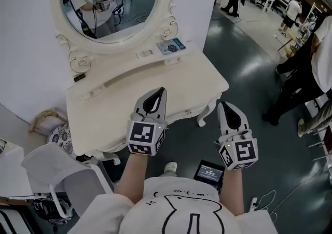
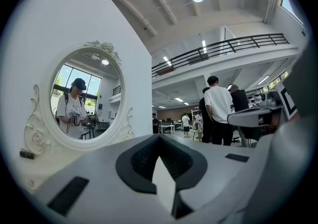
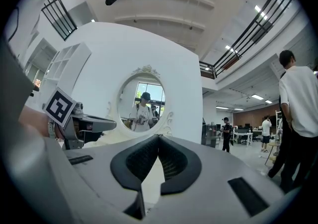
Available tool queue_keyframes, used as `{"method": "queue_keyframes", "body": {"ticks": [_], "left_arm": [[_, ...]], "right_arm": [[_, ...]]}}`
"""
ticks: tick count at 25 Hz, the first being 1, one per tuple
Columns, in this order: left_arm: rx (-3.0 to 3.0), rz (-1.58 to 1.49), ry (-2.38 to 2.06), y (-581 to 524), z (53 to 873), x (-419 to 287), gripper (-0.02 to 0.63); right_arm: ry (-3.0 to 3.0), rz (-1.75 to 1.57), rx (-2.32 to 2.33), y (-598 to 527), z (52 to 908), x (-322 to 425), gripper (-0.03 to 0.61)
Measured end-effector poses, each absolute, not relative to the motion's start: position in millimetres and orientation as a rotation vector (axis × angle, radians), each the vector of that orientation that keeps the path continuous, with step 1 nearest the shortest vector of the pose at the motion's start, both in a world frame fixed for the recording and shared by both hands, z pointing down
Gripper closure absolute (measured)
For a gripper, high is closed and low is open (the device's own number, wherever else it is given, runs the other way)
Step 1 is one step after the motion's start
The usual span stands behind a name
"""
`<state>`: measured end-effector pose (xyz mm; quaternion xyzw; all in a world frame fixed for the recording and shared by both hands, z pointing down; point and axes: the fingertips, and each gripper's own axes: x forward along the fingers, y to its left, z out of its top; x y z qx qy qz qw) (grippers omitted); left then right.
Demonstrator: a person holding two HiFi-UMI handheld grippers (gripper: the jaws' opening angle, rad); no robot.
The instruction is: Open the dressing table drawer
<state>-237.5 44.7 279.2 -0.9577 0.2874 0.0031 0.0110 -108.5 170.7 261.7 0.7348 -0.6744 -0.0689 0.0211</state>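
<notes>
- approach step: left gripper (image 1: 161,93) and right gripper (image 1: 222,107), both clenched on nothing, hover by the dressing table (image 1: 104,108).
- next: one should unclench, then grip the closed drawer (image 1: 182,114).

Nothing can be read; print on the card (image 1: 171,46) atop the dressing table (image 1: 111,109) is too small.

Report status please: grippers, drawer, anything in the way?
Shut, empty: left hand-held gripper, right hand-held gripper. Drawer closed, untouched. White chair at left, not blocking.
</notes>
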Motion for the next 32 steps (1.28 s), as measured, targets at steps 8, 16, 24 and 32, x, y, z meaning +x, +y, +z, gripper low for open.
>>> {"method": "queue_keyframes", "body": {"ticks": [8,16,24,32], "left_arm": [[-3.006,-0.009,0.835,-4.0,283.2,-202.6,0.598],[-3.024,-0.023,0.826,-33.6,294.1,-184.4,0.598],[-2.997,-0.027,0.911,-71.3,299.4,-157.0,0.598],[-2.965,-0.053,1.047,-111.7,305.2,-114.7,0.598]], "right_arm": [[-2.067,-0.193,2.314,120.3,266.4,-81.8,0.558],[-2.043,-0.161,2.312,91.6,278.3,-61.3,0.558],[-2.113,-0.165,2.261,46.1,283.2,-27.4,0.557],[-2.216,-0.151,2.158,-10.6,286.0,24.3,0.558]]}}
